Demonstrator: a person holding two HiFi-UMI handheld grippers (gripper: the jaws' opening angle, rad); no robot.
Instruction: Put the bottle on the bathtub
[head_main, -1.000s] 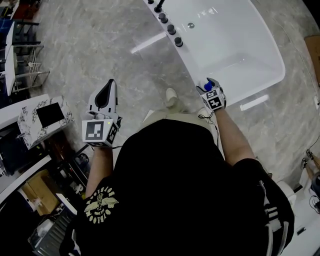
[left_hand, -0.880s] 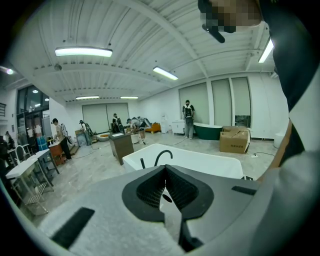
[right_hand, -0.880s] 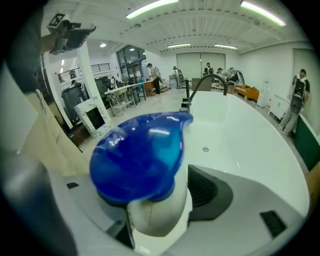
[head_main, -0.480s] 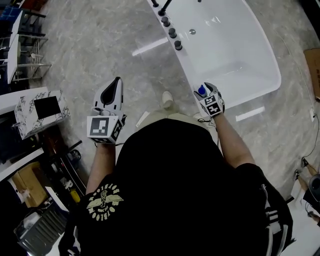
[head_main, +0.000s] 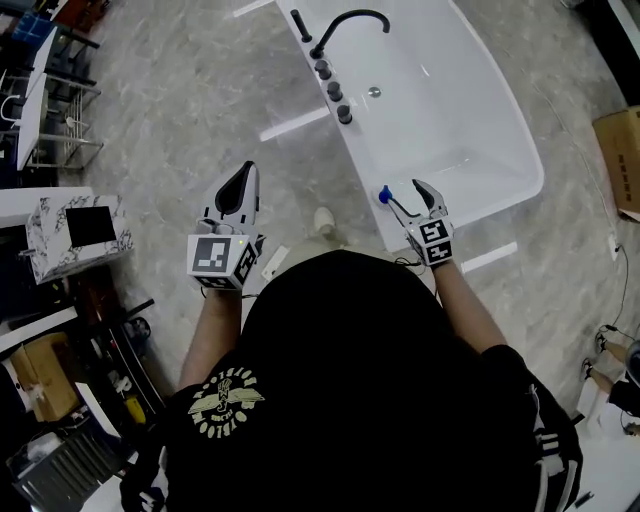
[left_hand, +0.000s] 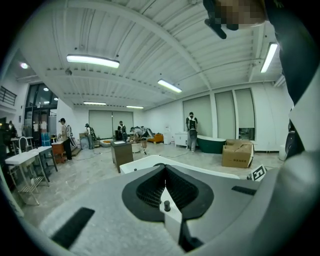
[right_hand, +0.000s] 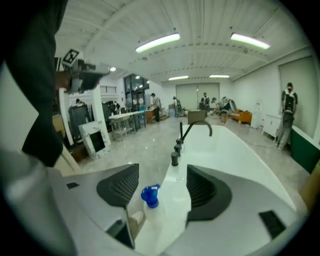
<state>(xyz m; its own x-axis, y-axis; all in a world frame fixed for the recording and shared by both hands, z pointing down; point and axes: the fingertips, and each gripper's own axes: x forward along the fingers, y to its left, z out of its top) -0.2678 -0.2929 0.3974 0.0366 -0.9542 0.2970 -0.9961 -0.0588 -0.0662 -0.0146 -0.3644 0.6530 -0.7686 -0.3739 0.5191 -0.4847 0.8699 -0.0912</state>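
Observation:
A small clear bottle with a blue cap (head_main: 383, 195) (right_hand: 149, 196) stands upright on the near rim of the white bathtub (head_main: 362, 165) (right_hand: 176, 172). My right gripper (head_main: 404, 196) (right_hand: 163, 179) is open, with one jaw on each side of the bottle and clear gaps between. In the head view it hangs over the tub's near corner. My left gripper (head_main: 245, 178) (left_hand: 164, 172) is shut and holds nothing. It is held out over the marble floor, left of the tub.
A black faucet (head_main: 345, 25) (right_hand: 196, 128) and a row of dark knobs (head_main: 333, 92) sit on the tub's far rim. A marble-patterned cabinet (head_main: 75, 232) and metal racks (head_main: 50, 100) stand at left. A cardboard box (head_main: 620, 150) lies at right. People stand far across the hall.
The right gripper, shut on the bottle before, has opened and the bottle now stands free on the tub rim. Both grippers have shifted slightly up in the head view.

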